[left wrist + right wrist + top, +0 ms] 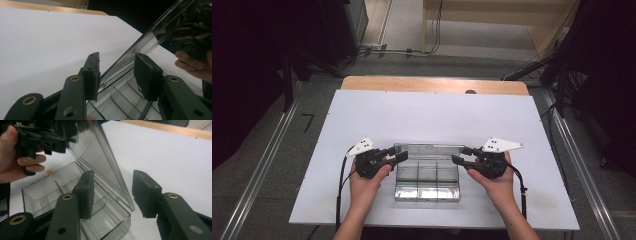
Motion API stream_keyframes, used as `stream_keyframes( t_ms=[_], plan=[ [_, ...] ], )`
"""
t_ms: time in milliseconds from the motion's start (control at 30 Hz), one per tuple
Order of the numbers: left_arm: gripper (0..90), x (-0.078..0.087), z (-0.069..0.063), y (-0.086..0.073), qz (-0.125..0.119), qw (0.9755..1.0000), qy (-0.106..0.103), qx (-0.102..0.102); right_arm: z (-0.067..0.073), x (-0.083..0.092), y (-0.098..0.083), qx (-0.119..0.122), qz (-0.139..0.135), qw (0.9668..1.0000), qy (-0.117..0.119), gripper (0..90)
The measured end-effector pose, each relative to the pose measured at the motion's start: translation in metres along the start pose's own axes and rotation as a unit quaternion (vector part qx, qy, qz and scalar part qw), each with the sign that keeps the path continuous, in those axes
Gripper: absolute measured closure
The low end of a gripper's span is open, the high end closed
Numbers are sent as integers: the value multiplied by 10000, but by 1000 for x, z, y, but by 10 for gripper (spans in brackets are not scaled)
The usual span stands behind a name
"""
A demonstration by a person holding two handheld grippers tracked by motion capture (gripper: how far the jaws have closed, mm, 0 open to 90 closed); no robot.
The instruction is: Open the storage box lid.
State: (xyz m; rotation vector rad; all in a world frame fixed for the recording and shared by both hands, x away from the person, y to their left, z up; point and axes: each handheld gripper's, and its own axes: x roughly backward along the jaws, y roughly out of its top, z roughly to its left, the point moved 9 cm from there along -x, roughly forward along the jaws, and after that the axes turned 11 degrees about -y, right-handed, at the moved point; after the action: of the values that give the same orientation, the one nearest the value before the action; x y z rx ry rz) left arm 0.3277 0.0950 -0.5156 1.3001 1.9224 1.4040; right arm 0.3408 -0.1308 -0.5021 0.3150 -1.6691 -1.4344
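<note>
Both grippers, left (396,156) and right (460,156), flank the box (428,177) near the desk's (362,115) front edge, jaws parted, gripping nothing. Its raised lid (428,148) looks light, stiff, slippery; pinch the end edges.

1. No word, number, brand or sign can be read on the clear plastic box (427,176) or its raised lid (100,157).
2. The white table (432,112) bears no print.
3. The grey plates on the two grippers carry small dark holes, no lettering.
</note>
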Motion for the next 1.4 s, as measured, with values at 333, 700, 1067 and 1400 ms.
stream_keyframes(
  t_ms=[333,700,1067,1400],
  plan=[
    [574,-2,1,0,-61,9999,157,35,-3,-8,-2,-220,-263,9991,-253,653],
    [541,-5,2,0,-190,9995,202,169,-4,-13,-2,-378,-396,9981,-277,664],
    [532,-10,4,-1,-202,9990,265,293,-6,-14,-4,-436,-498,9974,-274,671],
    [524,-16,7,-1,-244,9975,535,382,-9,-17,-4,-484,-591,9962,-408,709]
  ],
)
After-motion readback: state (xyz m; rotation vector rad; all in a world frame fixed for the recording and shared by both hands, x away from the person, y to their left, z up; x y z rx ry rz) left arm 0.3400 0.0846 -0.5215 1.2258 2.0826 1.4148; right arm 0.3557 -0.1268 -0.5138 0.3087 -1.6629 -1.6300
